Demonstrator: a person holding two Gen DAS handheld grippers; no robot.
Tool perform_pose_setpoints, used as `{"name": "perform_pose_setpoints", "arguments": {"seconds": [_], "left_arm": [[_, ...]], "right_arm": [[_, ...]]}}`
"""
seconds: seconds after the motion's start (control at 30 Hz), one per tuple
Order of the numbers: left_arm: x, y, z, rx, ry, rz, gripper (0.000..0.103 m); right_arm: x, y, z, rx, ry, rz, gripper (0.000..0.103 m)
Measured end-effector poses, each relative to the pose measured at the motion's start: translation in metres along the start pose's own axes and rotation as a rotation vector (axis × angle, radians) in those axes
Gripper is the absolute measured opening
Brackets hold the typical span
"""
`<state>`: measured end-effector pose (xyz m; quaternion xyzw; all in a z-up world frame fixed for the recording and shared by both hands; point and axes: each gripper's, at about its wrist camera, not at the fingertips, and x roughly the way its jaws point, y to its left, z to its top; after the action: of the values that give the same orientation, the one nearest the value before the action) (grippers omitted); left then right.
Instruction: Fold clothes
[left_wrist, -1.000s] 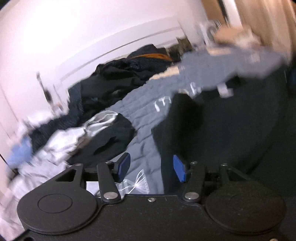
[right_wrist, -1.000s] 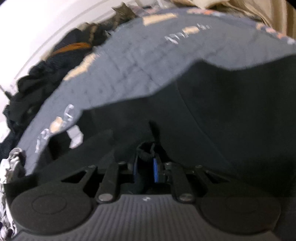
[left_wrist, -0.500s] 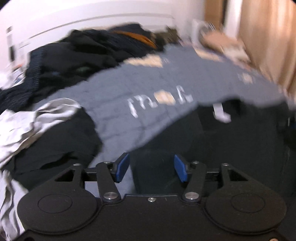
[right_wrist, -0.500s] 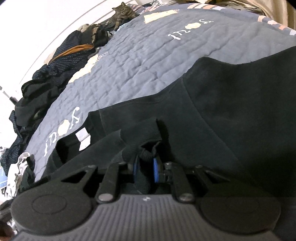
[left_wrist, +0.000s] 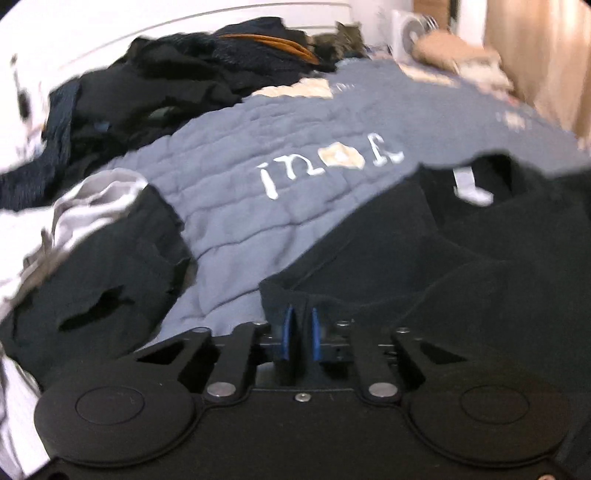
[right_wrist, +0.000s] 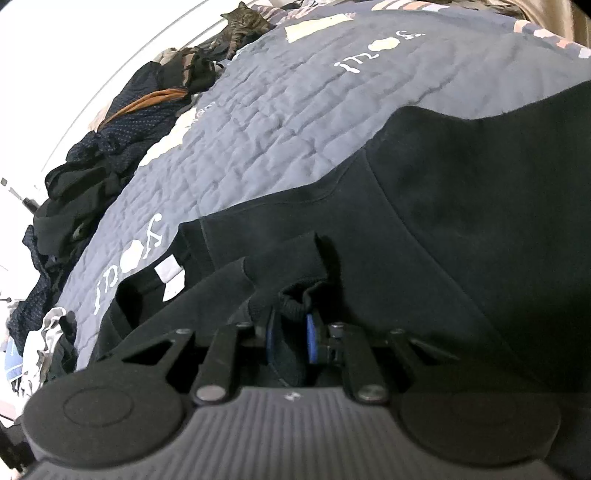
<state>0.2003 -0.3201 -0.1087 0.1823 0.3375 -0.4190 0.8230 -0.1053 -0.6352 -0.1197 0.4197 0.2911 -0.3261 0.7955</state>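
Both grippers, left (left_wrist: 300, 323) and right (right_wrist: 290, 323), clench folds of the black sweatshirt (right_wrist: 461, 206) at lower centre, quilt (left_wrist: 280, 122) above it

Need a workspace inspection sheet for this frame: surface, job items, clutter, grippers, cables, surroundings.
Surface: blue-grey quilted bedspread with white lettering, partly covered.
Job's things: black sweatshirt spread on the quilt, white neck label showing.
Clutter: heap of dark clothes along the far side, one piece with an orange trim; white and grey garments at the left.
Grippers: left hand-held gripper shut on a sweatshirt edge; right hand-held gripper shut on a bunched ribbed cuff.
Cables: nothing seen.
Surroundings: tabby cat lying at the far end of the bed, white wall, small white fan, beige curtain.
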Motion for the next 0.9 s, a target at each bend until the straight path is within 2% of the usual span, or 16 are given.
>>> {"name": "perform_pose_setpoints", "arguments": {"seconds": [0.1, 0.13, 0.2, 0.27, 0.37, 0.43, 0.5, 0.53, 0.6, 0.67, 0.73, 0.9], "left_arm": [[-0.010, 0.028, 0.004, -0.123, -0.061, 0.036, 0.005], [-0.013, 0.038, 0.005, -0.168, -0.081, 0.052, 0.000], [-0.020, 0.057, 0.008, -0.258, -0.144, 0.179, 0.000], [-0.022, 0.078, 0.010, -0.369, -0.136, 0.137, 0.000], [-0.030, 0.074, 0.016, -0.347, -0.118, 0.082, 0.002], [-0.033, 0.068, 0.015, -0.329, -0.112, 0.011, 0.017], [-0.033, 0.061, 0.010, -0.306, -0.105, -0.052, 0.061], [-0.033, 0.056, 0.008, -0.288, -0.107, -0.055, 0.069], [-0.033, 0.050, -0.001, -0.270, -0.117, -0.079, 0.073], [-0.029, 0.050, -0.009, -0.302, -0.105, -0.081, 0.081], [-0.025, 0.051, -0.016, -0.335, -0.090, -0.089, 0.082], [-0.015, 0.051, -0.020, -0.400, -0.069, -0.182, 0.082]], "right_arm": [[-0.001, 0.000, 0.000, 0.006, -0.003, 0.006, 0.016], [-0.002, -0.001, 0.000, 0.012, -0.005, 0.009, 0.016], [-0.003, -0.002, 0.001, 0.020, -0.011, 0.012, 0.016], [-0.003, -0.003, 0.001, 0.019, -0.016, 0.002, 0.016], [-0.005, -0.004, 0.003, -0.006, -0.009, -0.011, 0.016], [-0.011, -0.003, 0.004, -0.040, 0.002, 0.008, 0.015], [-0.020, 0.001, 0.004, -0.082, -0.008, 0.025, 0.014], [-0.023, 0.004, 0.004, -0.106, -0.015, 0.026, 0.014], [-0.024, 0.009, 0.004, -0.139, -0.023, 0.024, 0.015], [-0.020, 0.009, 0.002, -0.153, -0.020, 0.007, 0.016], [-0.015, 0.008, 0.003, -0.148, -0.004, -0.005, 0.018], [-0.005, 0.004, 0.001, -0.107, 0.006, 0.017, 0.039]]}}
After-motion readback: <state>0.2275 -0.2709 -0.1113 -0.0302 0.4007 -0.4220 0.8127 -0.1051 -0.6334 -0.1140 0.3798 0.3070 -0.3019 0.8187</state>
